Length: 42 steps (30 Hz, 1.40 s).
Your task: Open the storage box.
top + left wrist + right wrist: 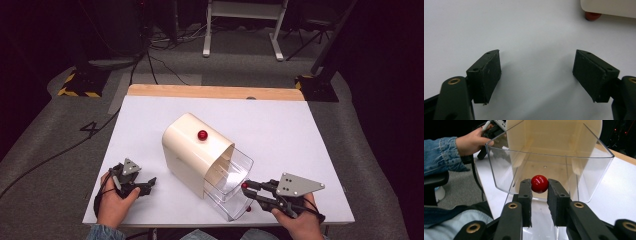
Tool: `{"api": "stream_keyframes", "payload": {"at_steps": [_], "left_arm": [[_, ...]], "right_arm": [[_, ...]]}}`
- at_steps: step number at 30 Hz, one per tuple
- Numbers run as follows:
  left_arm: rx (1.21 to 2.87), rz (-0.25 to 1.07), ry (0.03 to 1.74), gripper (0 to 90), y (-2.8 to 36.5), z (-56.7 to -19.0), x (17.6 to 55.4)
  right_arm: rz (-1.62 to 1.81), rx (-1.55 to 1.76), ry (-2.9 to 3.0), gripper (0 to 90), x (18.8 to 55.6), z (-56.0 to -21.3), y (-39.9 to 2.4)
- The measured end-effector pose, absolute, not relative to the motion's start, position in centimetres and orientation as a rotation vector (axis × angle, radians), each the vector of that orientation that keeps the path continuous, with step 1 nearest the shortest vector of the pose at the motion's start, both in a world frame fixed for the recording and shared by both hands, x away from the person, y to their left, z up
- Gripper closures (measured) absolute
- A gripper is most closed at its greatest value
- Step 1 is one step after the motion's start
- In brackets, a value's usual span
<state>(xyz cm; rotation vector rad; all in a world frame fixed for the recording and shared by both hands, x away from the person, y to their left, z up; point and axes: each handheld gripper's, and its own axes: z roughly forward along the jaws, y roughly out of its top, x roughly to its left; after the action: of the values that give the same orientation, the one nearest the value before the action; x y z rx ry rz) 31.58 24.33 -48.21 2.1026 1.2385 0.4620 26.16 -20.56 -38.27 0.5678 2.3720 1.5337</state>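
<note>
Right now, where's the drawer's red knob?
Clamped in the right gripper, the red knob sits on the clear drawer front, near the table's front edge.

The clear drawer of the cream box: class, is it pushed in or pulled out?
Pulled out. The clear drawer juts from the cream box, and the right gripper is clamped on its red knob.

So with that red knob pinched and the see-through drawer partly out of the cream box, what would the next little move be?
Probably a further gentle pull toward the person. The right gripper is shut on the round red knob of the clear plastic drawer, which is partly out of the cream rounded box. The left gripper rests open on the white table.
</note>
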Motion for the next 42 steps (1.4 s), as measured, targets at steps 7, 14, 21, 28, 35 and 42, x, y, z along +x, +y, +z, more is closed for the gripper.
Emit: {"api": "stream_keyframes", "payload": {"at_steps": [7, 14, 21, 28, 35, 42], "left_arm": [[2.104, 0.462, 1.239, 23.0, 24.3, -48.2, 31.6], [2.103, 0.461, 1.24, 23.0, 24.3, -48.2, 31.6], [2.103, 0.461, 1.239, 23.0, 24.3, -48.2, 31.6], [2.103, 0.461, 1.24, 23.0, 24.3, -48.2, 31.6], [2.103, 0.462, 1.238, 23.0, 24.3, -48.2, 31.6], [2.103, 0.469, 1.233, 23.0, 24.3, -48.2, 31.5]], "right_arm": [[1.514, 0.589, 2.39, 73.9, 25.1, -38.9, -21.9], [1.464, 0.628, 2.436, 73.8, 25.1, -40.2, -22.0], [1.426, 0.64, 2.463, 72.8, 25.3, -41.0, -21.9], [1.403, 0.657, 2.464, 56.9, 25.5, -41.2, -21.8], [1.385, 0.647, 2.46, 47.3, 25.8, -40.3, -22.8], [1.382, 0.696, 2.414, 44.3, 27.0, -38.6, -25.5]]}}
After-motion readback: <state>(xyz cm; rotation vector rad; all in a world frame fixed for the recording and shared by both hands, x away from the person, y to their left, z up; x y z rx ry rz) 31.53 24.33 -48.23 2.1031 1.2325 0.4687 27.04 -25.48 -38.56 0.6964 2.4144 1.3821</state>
